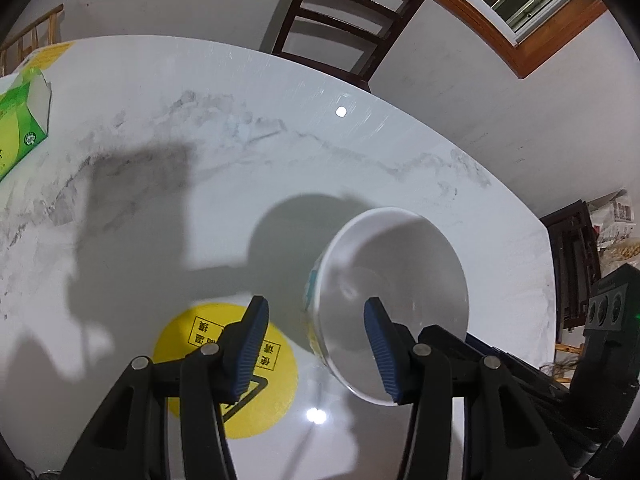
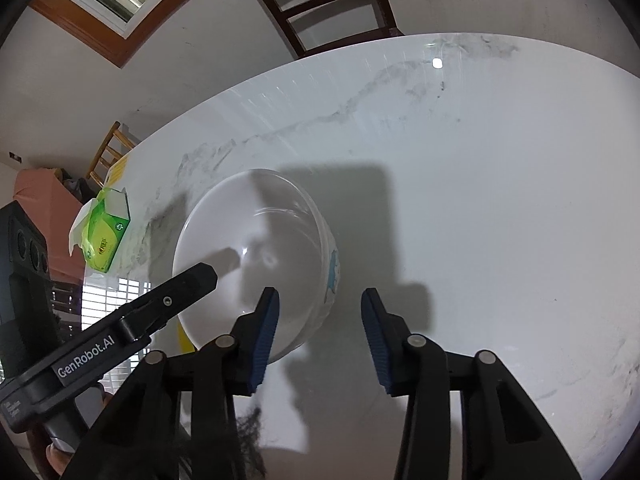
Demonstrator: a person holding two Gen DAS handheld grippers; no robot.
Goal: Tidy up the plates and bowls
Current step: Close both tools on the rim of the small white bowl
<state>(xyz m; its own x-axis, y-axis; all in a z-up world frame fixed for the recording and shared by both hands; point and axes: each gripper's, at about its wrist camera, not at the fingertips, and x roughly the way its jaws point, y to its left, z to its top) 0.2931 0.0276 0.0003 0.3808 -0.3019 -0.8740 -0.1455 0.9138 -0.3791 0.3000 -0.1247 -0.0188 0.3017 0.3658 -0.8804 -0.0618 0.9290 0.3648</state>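
My left gripper (image 1: 316,344) and right gripper (image 2: 320,336) both have their fingers spread, each straddling the rim of the white bowl (image 1: 394,280) without pinching it. The bowl sits mid-surface (image 1: 200,128), beside a yellow sticker (image 1: 276,400); a green tissue box (image 1: 20,120) lies near the far edge.

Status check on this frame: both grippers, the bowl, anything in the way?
Left gripper open, fingers astride near rim of white bowl. Right gripper open, astride opposite rim, not gripping. Bowl sits on marble table. Nothing obstructing; tissue box well clear.
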